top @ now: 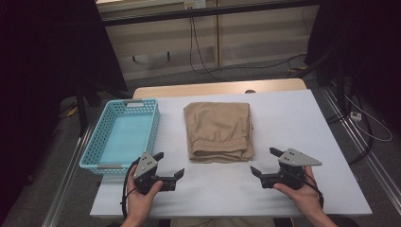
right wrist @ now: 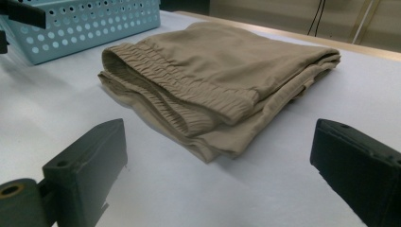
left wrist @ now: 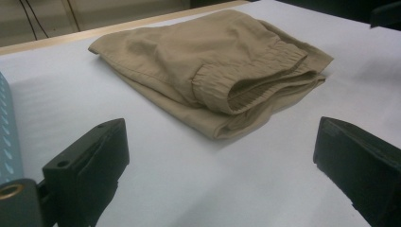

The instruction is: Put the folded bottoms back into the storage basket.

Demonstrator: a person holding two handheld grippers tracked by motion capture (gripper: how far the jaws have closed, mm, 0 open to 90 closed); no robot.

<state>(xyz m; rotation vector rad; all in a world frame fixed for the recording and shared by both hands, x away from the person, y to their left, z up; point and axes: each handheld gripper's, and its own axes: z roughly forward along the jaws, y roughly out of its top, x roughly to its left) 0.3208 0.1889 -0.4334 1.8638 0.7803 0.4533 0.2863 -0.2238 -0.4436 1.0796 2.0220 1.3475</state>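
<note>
Basket [top: 124, 135], pale blue and perforated, sits on the worktop [top: 283, 123] well left of the folded trousers [top: 219, 131], its long side running toward the far edge. Near its front corner, left of the trousers and nearer the person, the left hand [top: 140, 191] comes up from the bottom edge, wrist low, fingers wrapped round the body of the left hand-held gripper [top: 169, 165]. Jaws spread wide, nothing between them, pointing right and slightly forward toward the trousers' near left corner; not touching the cloth.

Trousers: tan, folded into a neat rectangle, lying flat at mid-worktop, elastic waistband on the near edge. In the left gripper view the fold [left wrist: 222, 75] lies ahead of the two black jaws with bare worktop between.

Right of the trousers and nearer the person, the right hand [top: 302, 189] enters at a slant from the lower right, gripping the right hand-held gripper [top: 265, 161]. Jaws likewise spread, empty, aimed left toward the trousers' near right corner, short of the cloth. Right gripper view: waistband [right wrist: 189, 94] ahead, the basket [right wrist: 94, 28] beyond it.
</note>
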